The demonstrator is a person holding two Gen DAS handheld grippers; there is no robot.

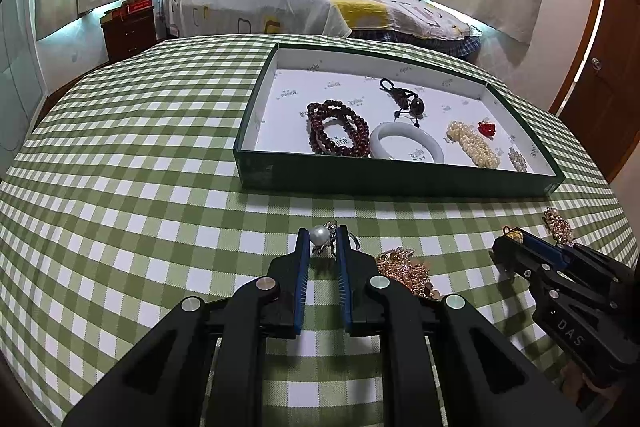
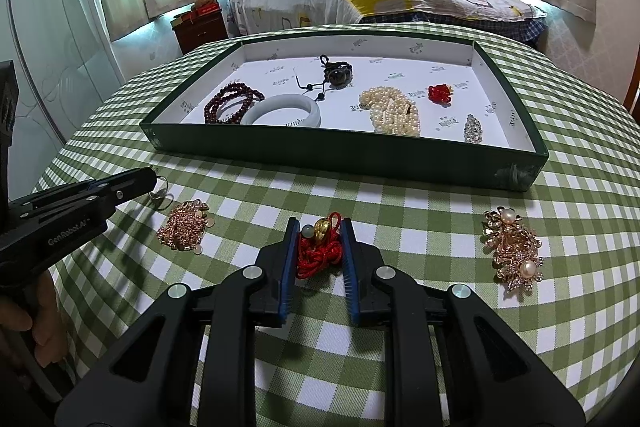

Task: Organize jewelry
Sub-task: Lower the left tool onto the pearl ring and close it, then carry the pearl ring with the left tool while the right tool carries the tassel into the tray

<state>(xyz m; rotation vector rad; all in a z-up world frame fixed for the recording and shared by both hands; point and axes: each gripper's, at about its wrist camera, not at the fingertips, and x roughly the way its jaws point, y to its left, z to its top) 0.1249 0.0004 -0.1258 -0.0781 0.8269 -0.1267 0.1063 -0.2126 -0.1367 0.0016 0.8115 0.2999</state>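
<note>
Clamping a pearl-and-silver ring (image 1: 321, 235) in the left gripper (image 1: 322, 247) and a red knotted cord charm (image 2: 320, 251) in the right gripper (image 2: 320, 245) on the checked tablecloth (image 1: 160, 187), both pickups look complete, so lifting each into the green shallow box (image 1: 400, 177) comes next.

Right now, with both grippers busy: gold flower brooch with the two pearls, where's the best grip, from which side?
Probably across the narrow waist of the gold flower brooch, between its two pearls, coming from above. It lies flat on the checked cloth, long axis running near to far, so jaws should close left-right; the pearls look round and likely slippery.
</note>
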